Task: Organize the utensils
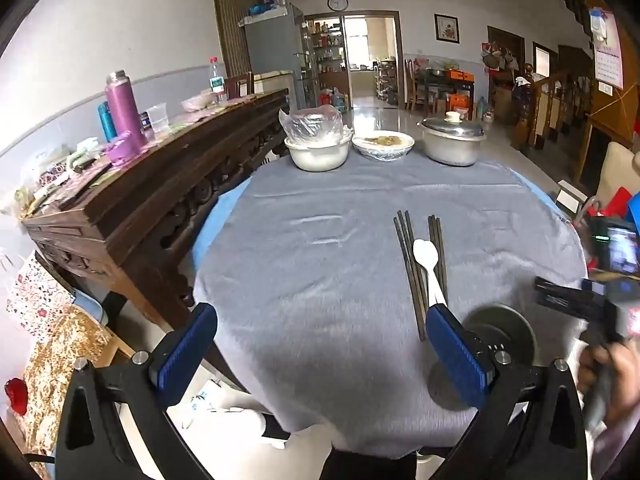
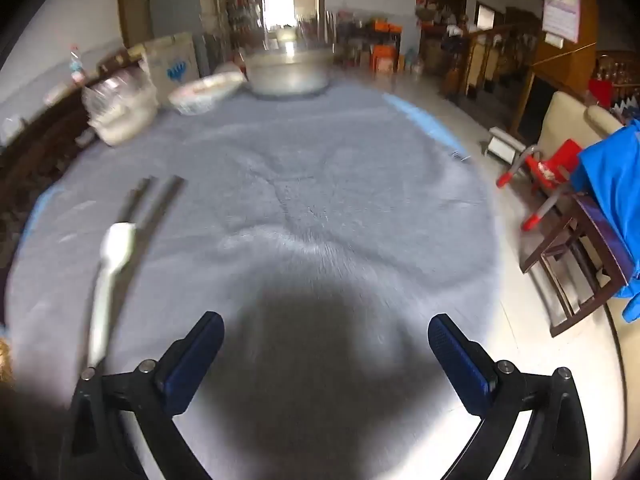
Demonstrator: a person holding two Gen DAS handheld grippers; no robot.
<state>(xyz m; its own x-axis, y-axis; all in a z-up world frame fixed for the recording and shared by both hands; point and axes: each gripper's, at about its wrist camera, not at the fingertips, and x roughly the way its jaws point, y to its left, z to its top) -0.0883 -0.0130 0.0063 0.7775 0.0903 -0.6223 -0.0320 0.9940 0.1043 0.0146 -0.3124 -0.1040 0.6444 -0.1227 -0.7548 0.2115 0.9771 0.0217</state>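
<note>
Several dark chopsticks [image 1: 412, 264] lie in two bunches on the grey tablecloth [image 1: 320, 248], with a white spoon [image 1: 426, 258] between them. My left gripper [image 1: 320, 320] hangs open above the cloth, the utensils just beyond its right finger [image 1: 452, 344]. A dark round holder [image 1: 500, 332] stands behind that finger. In the blurred right wrist view the white spoon [image 2: 110, 264] and chopsticks [image 2: 154, 204] lie to the left. My right gripper [image 2: 326, 336] is open over bare cloth [image 2: 320, 184], nothing between its fingers. In the left wrist view the right gripper's body [image 1: 592, 304] shows at the right edge, held by a hand.
At the table's far edge stand a white bowl with a plastic bag [image 1: 318, 140], a covered plate of food [image 1: 383, 144] and a lidded metal pot [image 1: 454, 140]. A carved wooden sideboard [image 1: 152, 184] with bottles runs along the left. Chairs and a blue cloth [image 2: 612, 184] stand to the right.
</note>
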